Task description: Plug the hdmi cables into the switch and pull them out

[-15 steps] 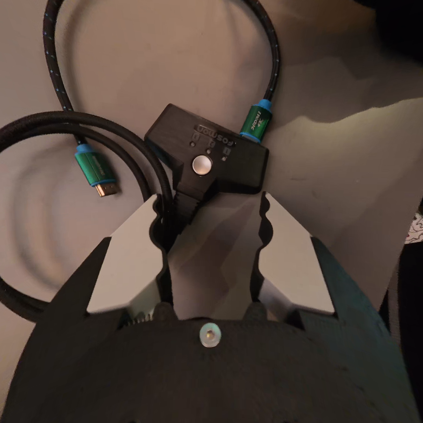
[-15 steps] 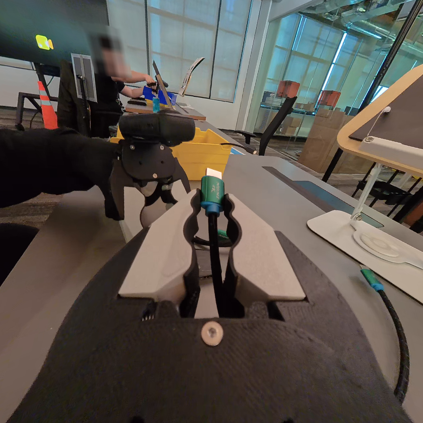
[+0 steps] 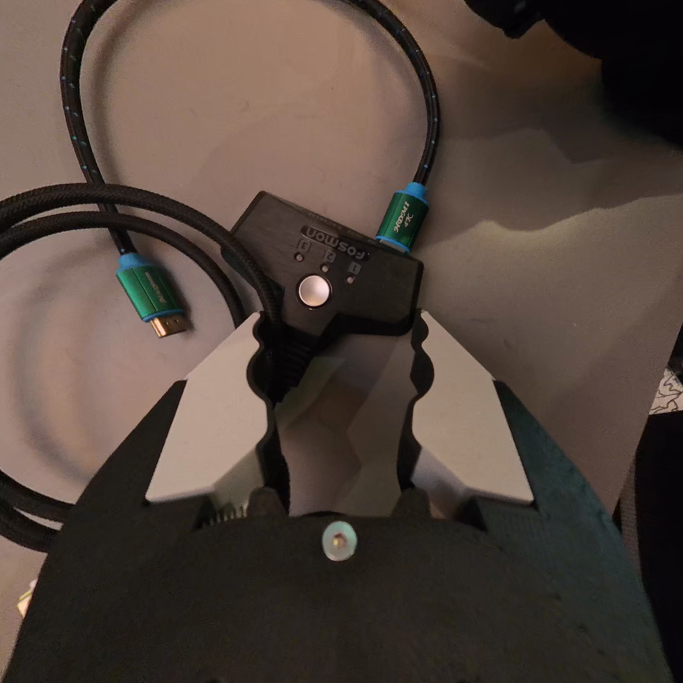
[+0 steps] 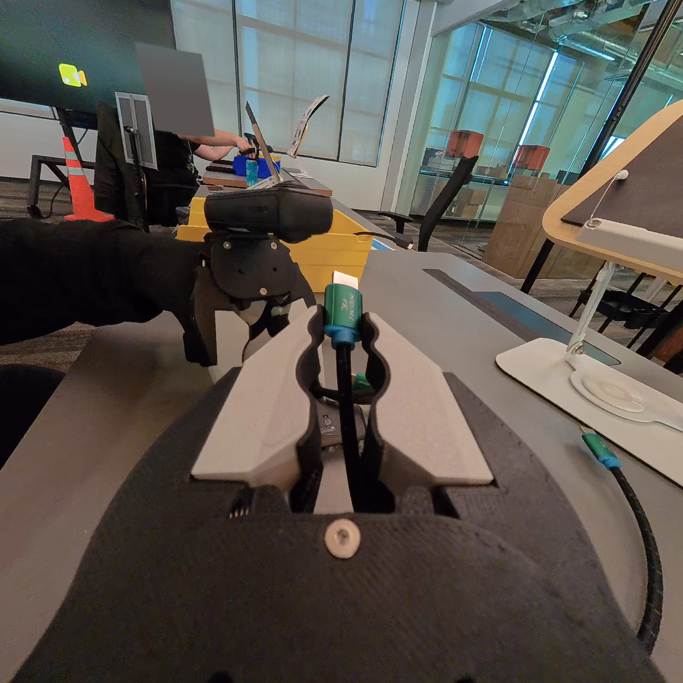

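In the left wrist view the black HDMI switch (image 3: 281,255) lies flat on the grey table, with a round silver button on top. One green plug (image 3: 401,225) sits in its far right port. Its braided cable (image 3: 74,111) loops round to a loose green plug (image 3: 151,295) lying to the left. My left gripper (image 3: 340,321) is open, its fingertips on either side of the switch's near end. In the right wrist view my right gripper (image 4: 342,325) is shut on another green HDMI plug (image 4: 342,306), held upright above the table. The left gripper (image 4: 251,288) shows just beyond it.
A thick black cable (image 3: 111,207) coils at the left of the switch. A white stand base (image 4: 554,373) and another green plug (image 4: 598,449) lie on the right. A yellow bin (image 4: 332,247) stands at the table's far end. A person works at a table behind. Tip to tip, the grippers are about 15 cm apart.
My left gripper has moved forward, so the switch's near end now lies between its fingertips. My right gripper still holds its plug upright, almost unmoved.
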Demonstrator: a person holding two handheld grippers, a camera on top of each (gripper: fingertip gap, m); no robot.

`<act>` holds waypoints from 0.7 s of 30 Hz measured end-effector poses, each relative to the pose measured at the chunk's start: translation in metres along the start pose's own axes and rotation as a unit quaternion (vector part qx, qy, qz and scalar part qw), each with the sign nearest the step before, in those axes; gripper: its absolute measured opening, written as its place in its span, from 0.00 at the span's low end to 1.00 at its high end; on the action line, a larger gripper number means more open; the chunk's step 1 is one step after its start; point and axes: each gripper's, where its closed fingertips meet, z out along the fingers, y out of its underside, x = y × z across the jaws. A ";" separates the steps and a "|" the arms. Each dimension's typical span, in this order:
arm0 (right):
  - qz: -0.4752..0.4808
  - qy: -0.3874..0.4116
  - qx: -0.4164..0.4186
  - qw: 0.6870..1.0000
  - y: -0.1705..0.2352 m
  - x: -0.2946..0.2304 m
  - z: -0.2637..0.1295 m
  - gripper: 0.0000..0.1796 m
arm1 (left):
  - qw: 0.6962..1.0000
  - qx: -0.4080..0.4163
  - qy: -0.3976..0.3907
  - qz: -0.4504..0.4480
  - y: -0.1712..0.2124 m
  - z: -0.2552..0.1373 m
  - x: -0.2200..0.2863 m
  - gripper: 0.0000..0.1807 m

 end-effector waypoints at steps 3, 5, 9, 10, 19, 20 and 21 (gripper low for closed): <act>0.003 -0.004 -0.004 1.000 0.002 -0.001 0.001 0.09 | 1.000 0.000 -0.009 0.000 0.003 -0.002 -0.001 0.42; 0.004 -0.007 -0.008 1.000 0.004 -0.001 0.002 0.09 | 1.000 0.002 -0.011 0.000 0.005 -0.004 -0.001 0.42; 0.007 -0.019 -0.021 1.000 0.009 -0.005 0.005 0.09 | 1.000 0.009 -0.021 0.000 0.010 -0.010 -0.003 0.42; 0.006 -0.023 -0.027 0.999 0.012 -0.006 0.006 0.09 | 1.000 0.013 -0.024 -0.002 0.011 -0.012 -0.003 0.41; -0.004 -0.045 -0.085 0.995 0.038 -0.015 0.015 0.09 | 0.994 0.097 -0.037 -0.024 0.009 -0.036 -0.002 0.41; -0.002 -0.045 -0.087 0.995 0.039 -0.015 0.015 0.09 | 0.993 0.109 -0.035 -0.027 0.009 -0.039 -0.001 0.41; 0.001 -0.046 -0.087 0.995 0.040 -0.014 0.016 0.10 | 0.992 0.119 -0.032 -0.030 0.009 -0.042 0.000 0.41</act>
